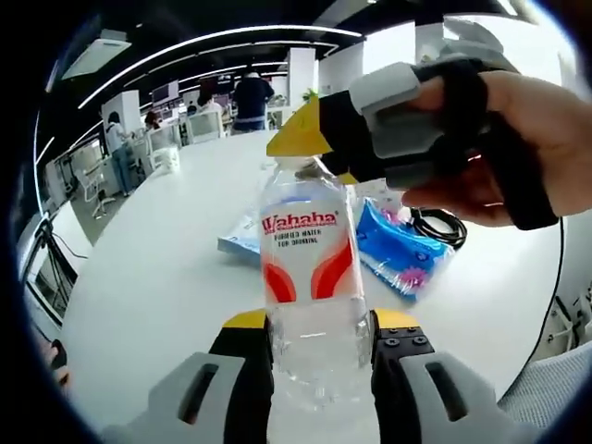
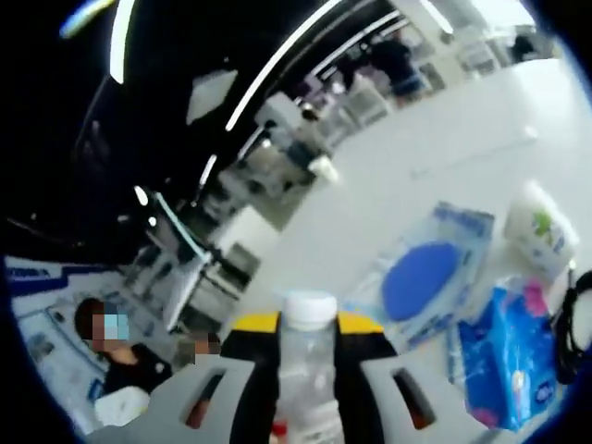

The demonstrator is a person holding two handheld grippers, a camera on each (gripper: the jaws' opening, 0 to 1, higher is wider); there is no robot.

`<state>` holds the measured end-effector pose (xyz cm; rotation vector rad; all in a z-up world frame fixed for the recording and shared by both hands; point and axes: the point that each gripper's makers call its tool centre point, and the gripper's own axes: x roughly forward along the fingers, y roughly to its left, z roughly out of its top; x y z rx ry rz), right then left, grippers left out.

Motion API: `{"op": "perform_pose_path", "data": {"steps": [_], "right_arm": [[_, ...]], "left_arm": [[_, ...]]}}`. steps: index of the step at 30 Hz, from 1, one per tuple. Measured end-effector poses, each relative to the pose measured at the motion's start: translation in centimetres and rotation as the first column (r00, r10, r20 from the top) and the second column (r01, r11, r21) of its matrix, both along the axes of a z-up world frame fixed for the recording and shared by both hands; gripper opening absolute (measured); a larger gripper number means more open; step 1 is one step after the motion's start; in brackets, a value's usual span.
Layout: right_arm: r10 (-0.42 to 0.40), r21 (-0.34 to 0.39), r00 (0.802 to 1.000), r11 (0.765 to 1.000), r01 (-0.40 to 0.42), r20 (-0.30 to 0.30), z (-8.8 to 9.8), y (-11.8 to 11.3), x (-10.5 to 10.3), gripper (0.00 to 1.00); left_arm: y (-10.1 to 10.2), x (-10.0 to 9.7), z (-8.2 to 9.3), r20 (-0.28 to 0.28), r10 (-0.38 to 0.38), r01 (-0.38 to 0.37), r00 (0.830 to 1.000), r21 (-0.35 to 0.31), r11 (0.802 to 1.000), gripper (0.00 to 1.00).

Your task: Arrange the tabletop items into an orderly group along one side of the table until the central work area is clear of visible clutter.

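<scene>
My left gripper [image 1: 319,344] clamped the "Wahaha" bottle [image 1: 310,277]; my right gripper [image 2: 307,326] clasped its cap [image 2: 309,310]. Blue packets [image 1: 400,248] lay behind on the tabletop [image 1: 157,277].

Upright clear water bottle [image 1: 310,277]; blue packets [image 1: 398,245], seemingly flat.

Clear water bottle [image 1: 310,277] with white cap [image 2: 310,310] and red-and-white label, held in black, yellow-tipped left claw [image 1: 319,347]; blue patterned packet [image 1: 400,248] and black cable [image 1: 439,225] on the white counter [image 1: 166,268]
</scene>
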<state>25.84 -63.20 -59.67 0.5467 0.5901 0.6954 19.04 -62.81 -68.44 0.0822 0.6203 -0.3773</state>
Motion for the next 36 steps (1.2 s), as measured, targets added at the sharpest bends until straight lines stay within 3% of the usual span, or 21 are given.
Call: {"op": "perform_pose_path", "data": {"steps": [3, 8, 16, 21, 25, 32, 36], "right_arm": [[0.032, 0.005, 0.997, 0.999, -0.032, 0.077, 1.4, 1.2, -0.1, 0.17], [0.103, -0.001, 0.972, 0.994, -0.105, 0.213, 3.8, 4.1, -0.2, 0.17], [0.145, 0.005, 0.949, 0.988, -0.153, 0.28, 4.7, 7.0, 0.7, 0.17], [0.187, -0.037, 0.914, 0.982, -0.186, 0.361, 5.2, 9.2, 1.5, 0.17], [0.188, -0.039, 0.906, 0.981, -0.187, 0.38, 5.1, 10.3, 2.6, 0.17], [0.275, -0.137, 0.828, 0.961, -0.238, 0.489, 5.3, 12.5, 3.8, 0.17], [0.294, -0.153, 0.813, 0.956, -0.251, 0.502, 4.8, 12.9, 4.9, 0.17]], "left_arm": [[1.3, 0.6, 0.7, 0.023, 0.025, -0.025, 0.999, 0.002, 1.0, 0.37], [3.7, 1.7, 1.7, 0.05, 0.053, -0.053, 0.997, 0.009, 0.999, 0.37], [7.0, 3.4, 2.0, 0.06, 0.082, -0.083, 0.995, 0.014, 0.996, 0.37], [8.8, 5.0, 1.9, 0.063, 0.075, -0.075, 0.995, 0.004, 0.997, 0.37], [10.1, 6.3, 1.7, 0.072, 0.062, -0.064, 0.995, 0.023, 0.998, 0.37], [11.4, 9.3, 1.0, 0.09, 0.07, -0.07, 0.993, -0.007, 0.998, 0.37], [11.7, 11.0, 0.4, 0.096, 0.087, -0.086, 0.992, -0.016, 0.996, 0.37]]}}
